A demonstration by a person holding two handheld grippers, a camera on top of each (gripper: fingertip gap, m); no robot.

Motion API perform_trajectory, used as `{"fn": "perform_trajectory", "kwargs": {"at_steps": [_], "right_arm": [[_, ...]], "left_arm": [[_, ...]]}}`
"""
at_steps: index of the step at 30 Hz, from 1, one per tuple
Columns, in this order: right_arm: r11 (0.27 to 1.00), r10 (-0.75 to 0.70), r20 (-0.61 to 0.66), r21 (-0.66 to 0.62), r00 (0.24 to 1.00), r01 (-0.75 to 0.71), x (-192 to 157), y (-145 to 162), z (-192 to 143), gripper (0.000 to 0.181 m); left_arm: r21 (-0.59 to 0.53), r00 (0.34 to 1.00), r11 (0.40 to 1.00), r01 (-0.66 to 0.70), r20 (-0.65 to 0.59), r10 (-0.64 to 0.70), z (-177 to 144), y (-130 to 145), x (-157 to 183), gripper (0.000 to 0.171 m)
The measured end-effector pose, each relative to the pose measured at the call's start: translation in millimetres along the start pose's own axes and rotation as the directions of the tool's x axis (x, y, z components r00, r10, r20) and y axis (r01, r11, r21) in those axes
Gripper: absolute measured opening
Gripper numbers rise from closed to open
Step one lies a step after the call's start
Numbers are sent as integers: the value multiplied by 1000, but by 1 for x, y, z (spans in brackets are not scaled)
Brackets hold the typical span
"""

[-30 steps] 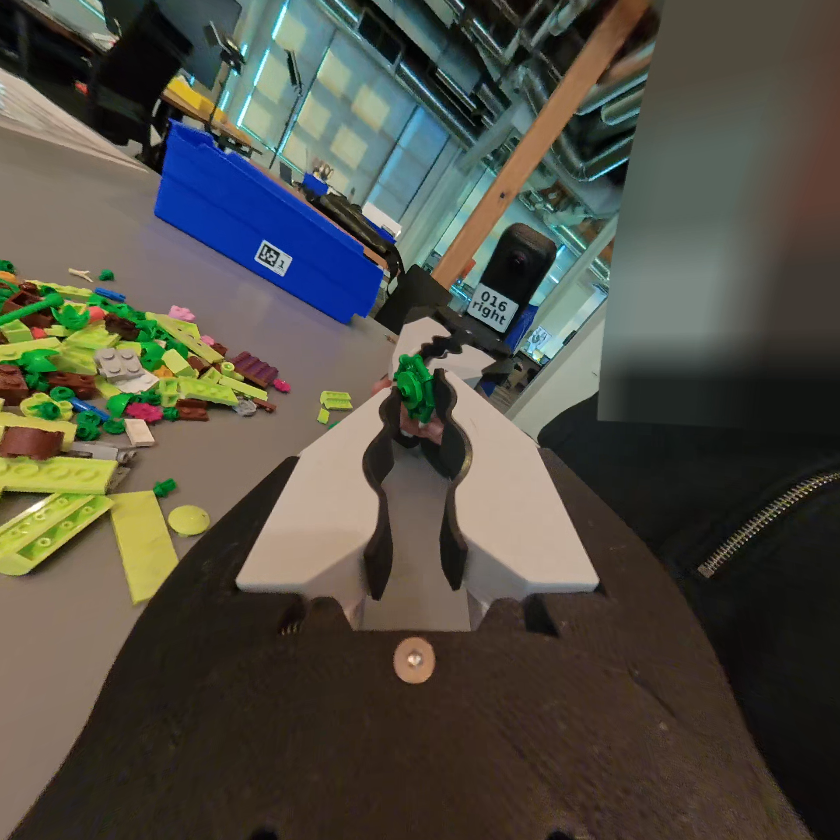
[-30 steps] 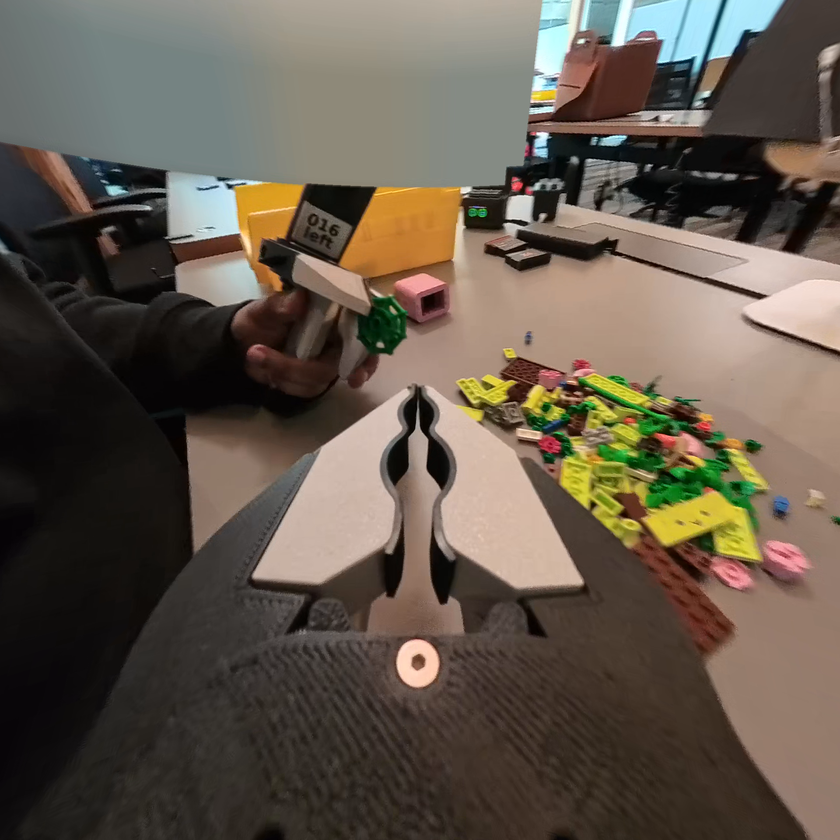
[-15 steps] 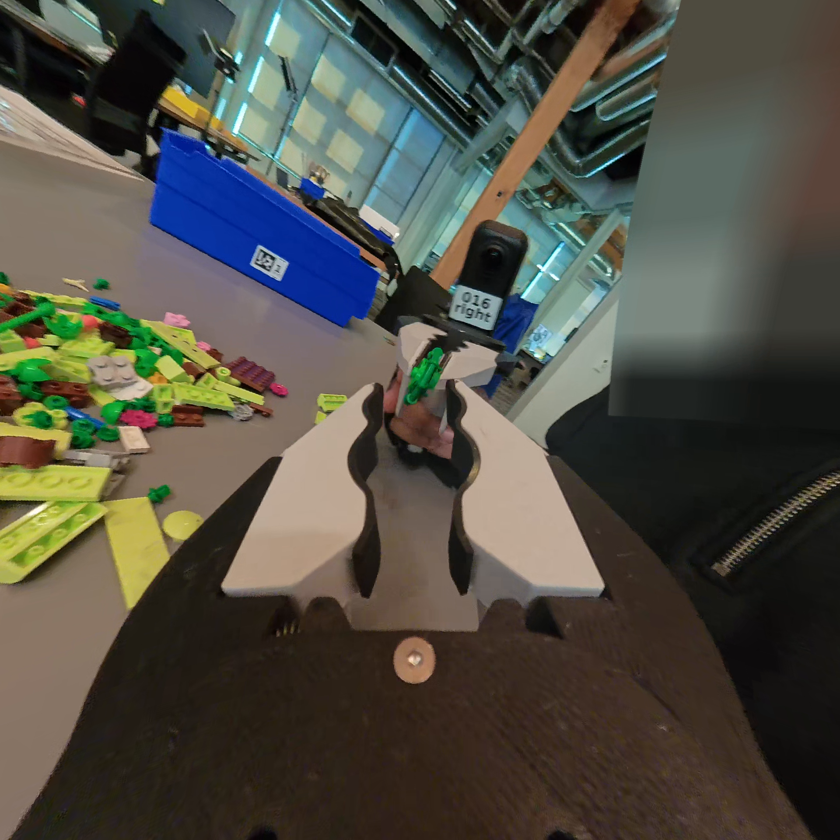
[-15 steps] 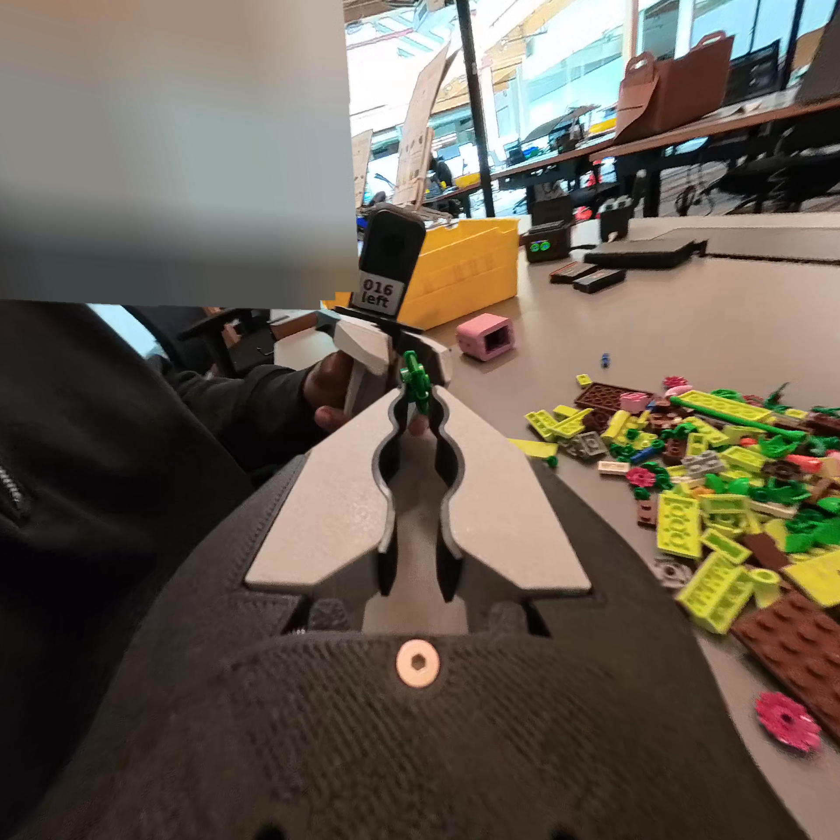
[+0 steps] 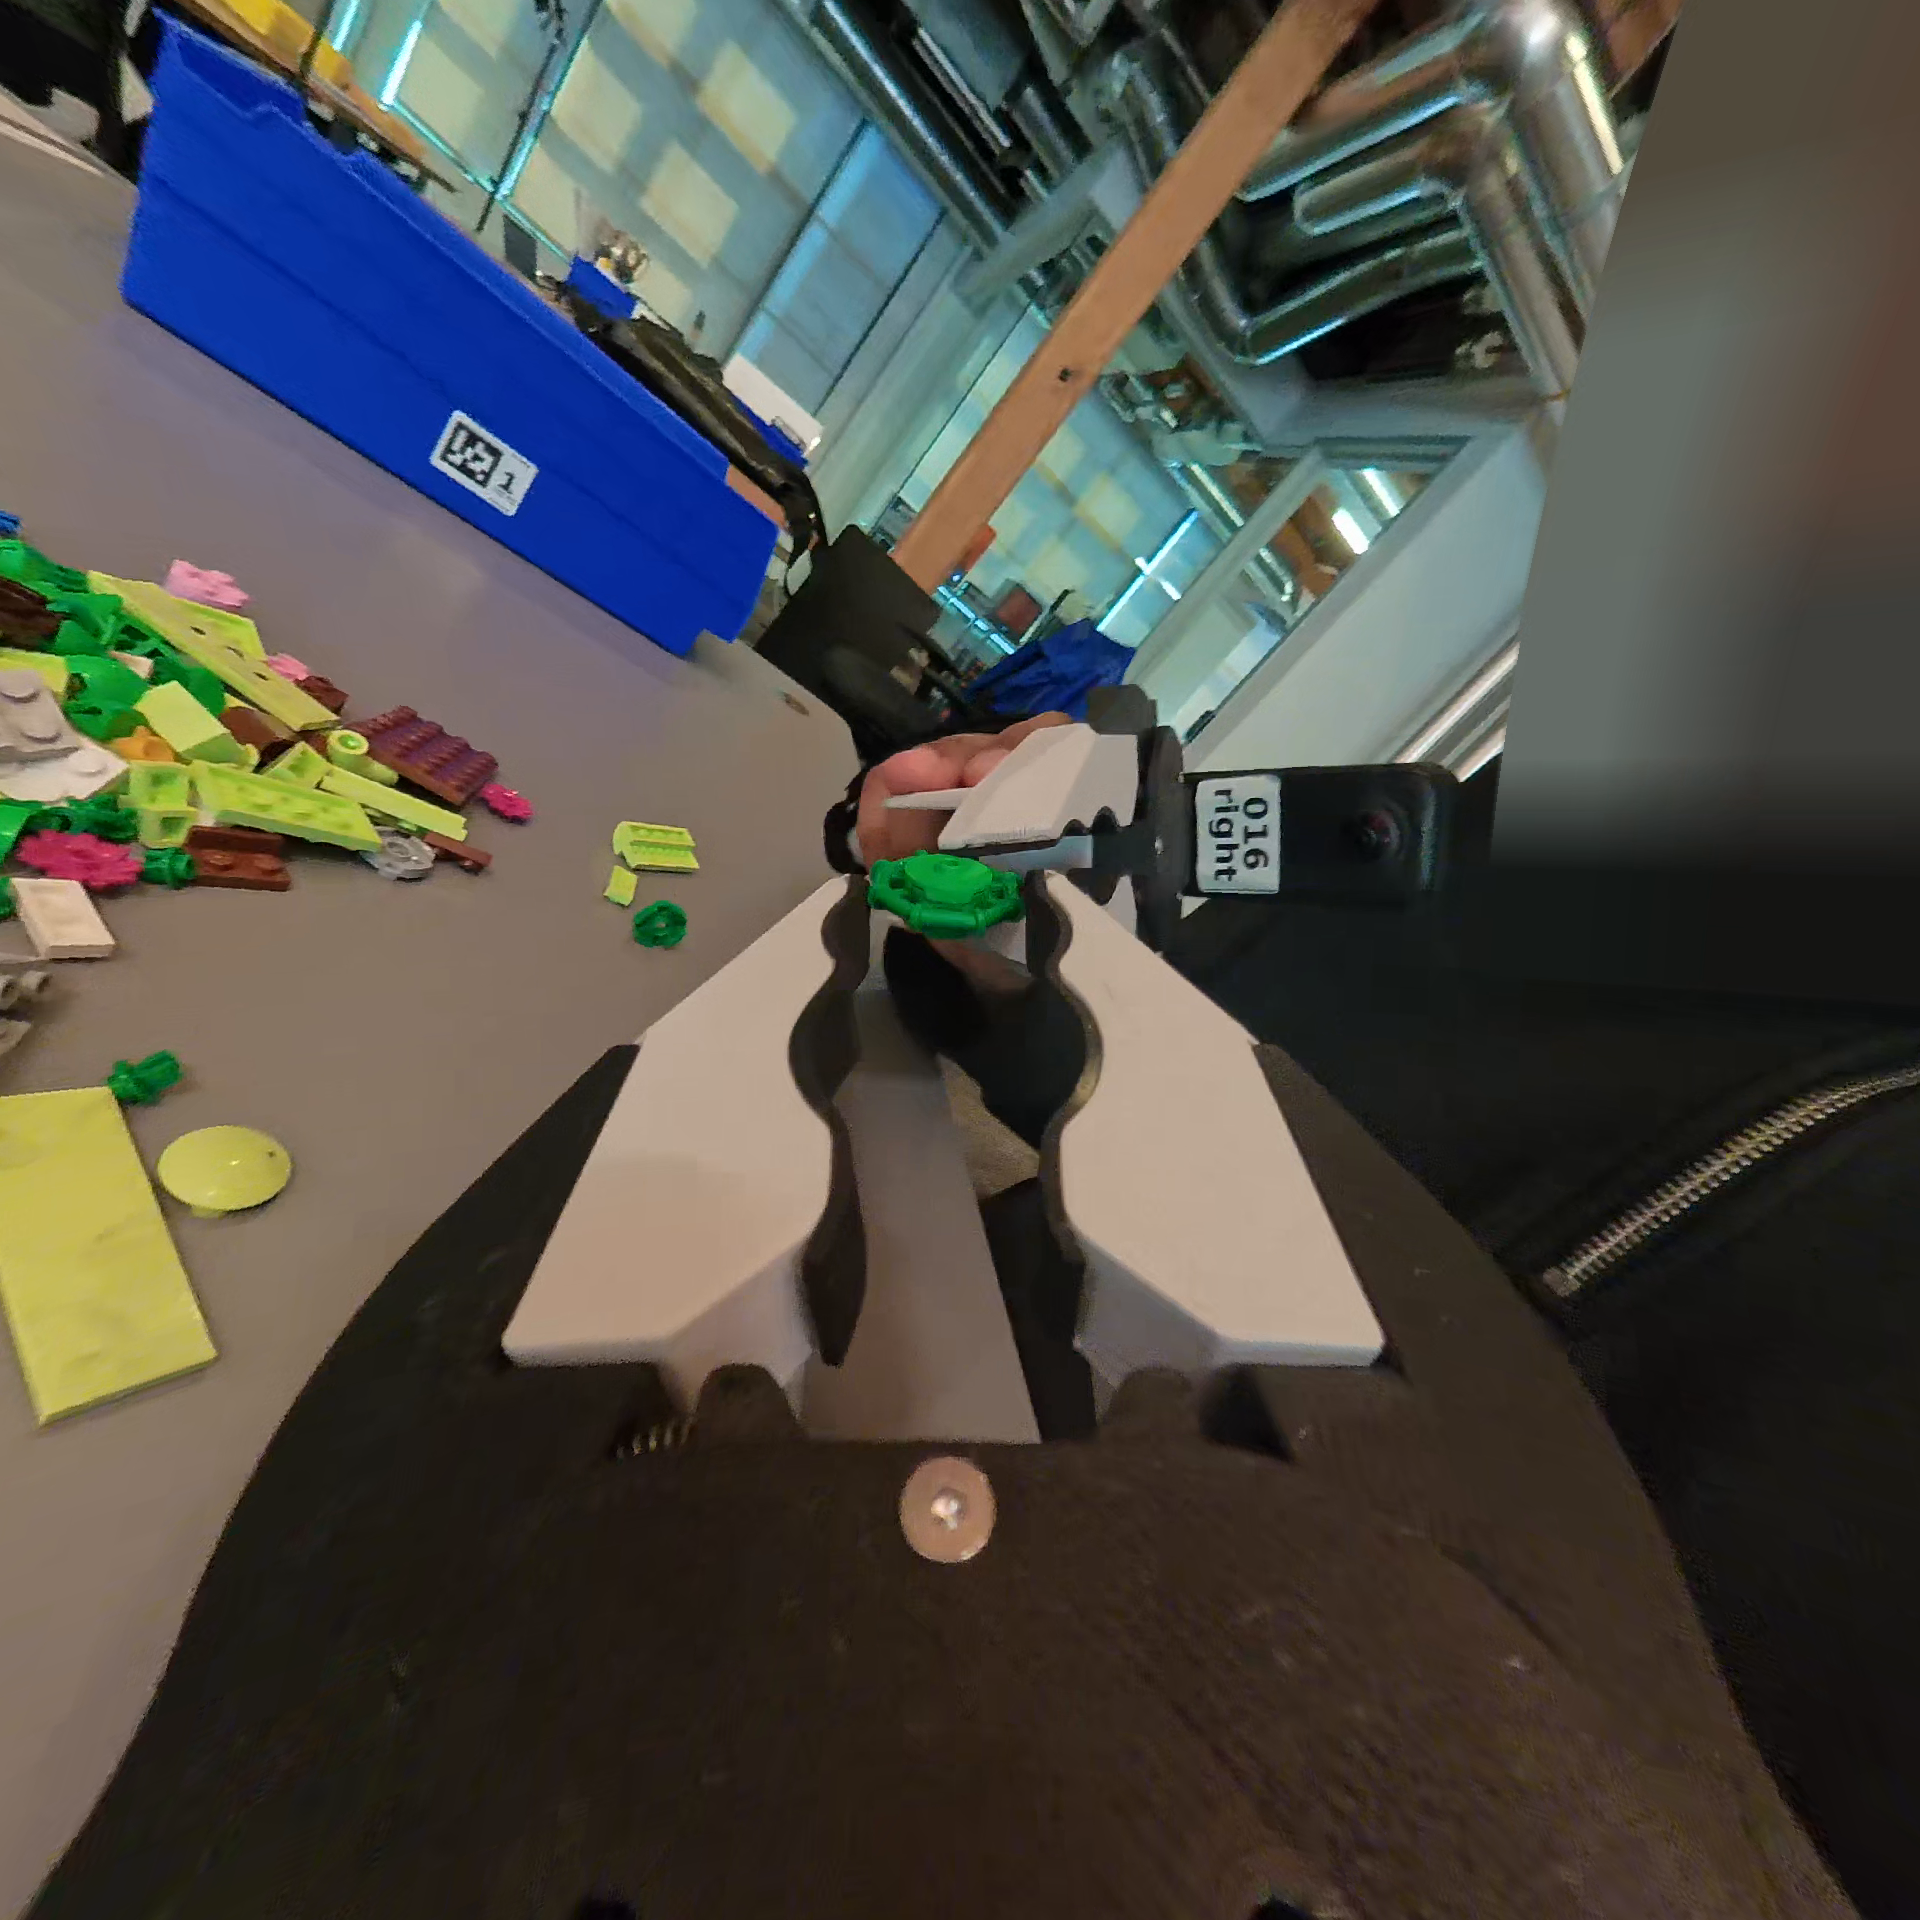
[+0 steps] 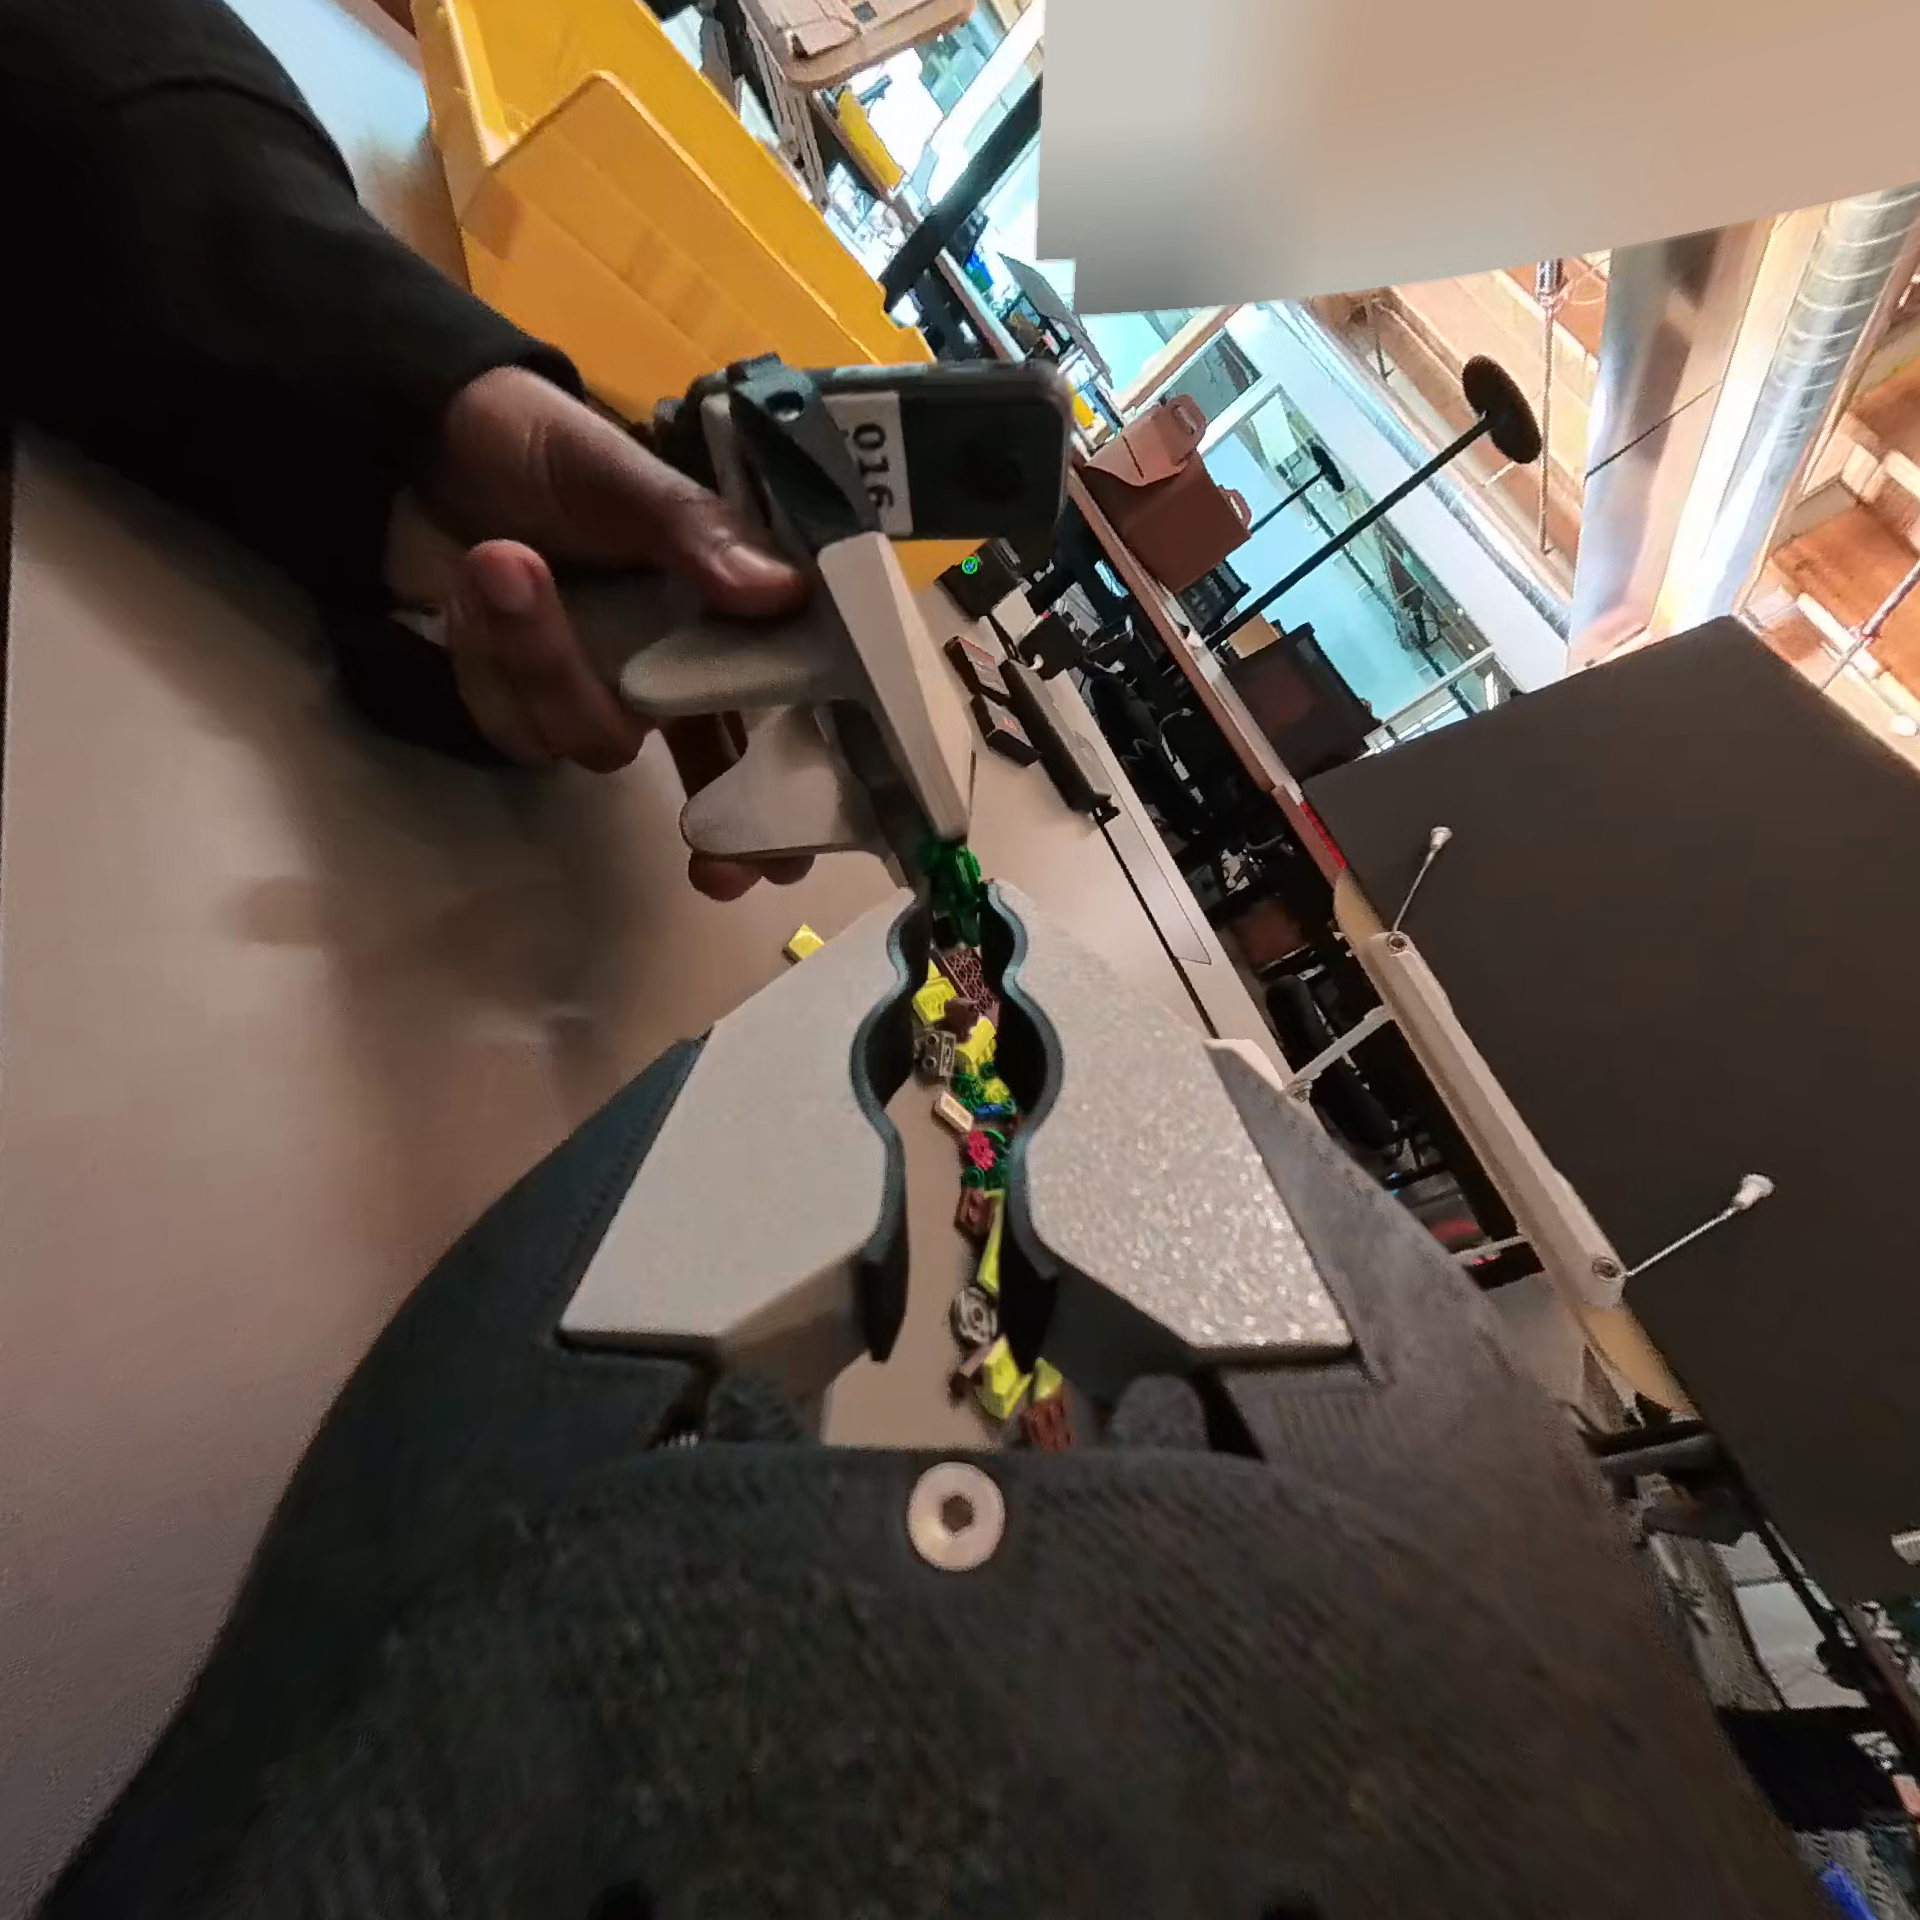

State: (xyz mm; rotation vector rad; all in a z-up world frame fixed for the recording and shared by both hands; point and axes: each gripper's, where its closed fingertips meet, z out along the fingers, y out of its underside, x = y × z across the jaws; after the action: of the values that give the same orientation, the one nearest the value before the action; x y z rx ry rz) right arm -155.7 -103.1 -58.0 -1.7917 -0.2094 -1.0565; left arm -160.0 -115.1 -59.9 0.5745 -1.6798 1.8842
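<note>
Industrial workshop-lab: exposed ceiling ducts point(image 5: 1351, 208), storage bins point(image 5: 416, 343), grey worktable point(image 5: 416, 987).

Two grippers point(image 5: 940, 904) point(image 6: 951, 904), one green wheel piece point(image 5: 943, 891), one blue bin point(image 5: 416, 364)

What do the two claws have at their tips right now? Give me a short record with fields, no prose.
left claw: shut on the green wheel piece, held above the table
right claw: tips at the same piece, one on each side; grip cannot be told
hand: wrapped round the left claw's handle
brick pile: loose on the grey table, to the left claw's left
blue bin: beyond the pile
yellow bin: behind the hand
</note>
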Motion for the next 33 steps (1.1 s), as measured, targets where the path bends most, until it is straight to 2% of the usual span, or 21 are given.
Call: {"fn": "perform_trajectory", "kwargs": {"at_steps": [3,5,7,8,10,11,13,14,15,17,22,25,29,33], "right_arm": [[999,-42,11,-20,999,42,-3,3,-1,5],[999,-19,30,-25,999,20,-5,6,-2,5],[993,105,85,-58,991,-100,-8,17,-4,8],[975,212,121,-92,970,-202,-10,26,-6,12],[880,469,157,-165,869,-445,-10,44,-11,29],[805,590,164,-195,790,-561,-9,49,-13,39],[633,774,190,-229,604,-740,-9,51,-15,43],[556,830,205,-245,518,-794,-11,50,-16,41],[500,864,216,-269,454,-823,-14,51,-17,35],[461,885,234,-322,402,-827,-22,52,-17,30],[542,838,211,-425,502,-725,-43,59,-11,22],[576,810,219,-475,544,-665,-54,64,-8,20],[593,797,229,-473,559,-652,-53,64,-5,21],[609,788,257,-458,560,-647,-52,61,-2,20]], "left_arm": [[-29,996,997,-75,50,77,1,3,-2,26],[-44,989,992,-119,88,122,1,3,-4,26],[-59,971,983,-175,157,183,-2,0,-11,26],[-81,954,975,-208,202,220,-4,0,-16,26],[-166,903,942,-293,277,329,-5,4,-22,26],[-229,864,912,-341,307,400,-4,7,-25,26],[-415,754,810,-413,344,560,-3,22,-38,27],[-512,703,749,-420,338,625,-2,32,-45,27],[-584,680,702,-408,319,661,-1,43,-50,28],[-660,655,645,-386,296,695,0,55,-57,29],[-776,651,560,-291,269,710,-9,76,-72,30],[-774,662,565,-284,268,700,-9,77,-71,32],[-767,674,580,-273,278,684,-10,76,-71,47],[-768,708,578,-276,245,663,-8,80,-67,43]]}}
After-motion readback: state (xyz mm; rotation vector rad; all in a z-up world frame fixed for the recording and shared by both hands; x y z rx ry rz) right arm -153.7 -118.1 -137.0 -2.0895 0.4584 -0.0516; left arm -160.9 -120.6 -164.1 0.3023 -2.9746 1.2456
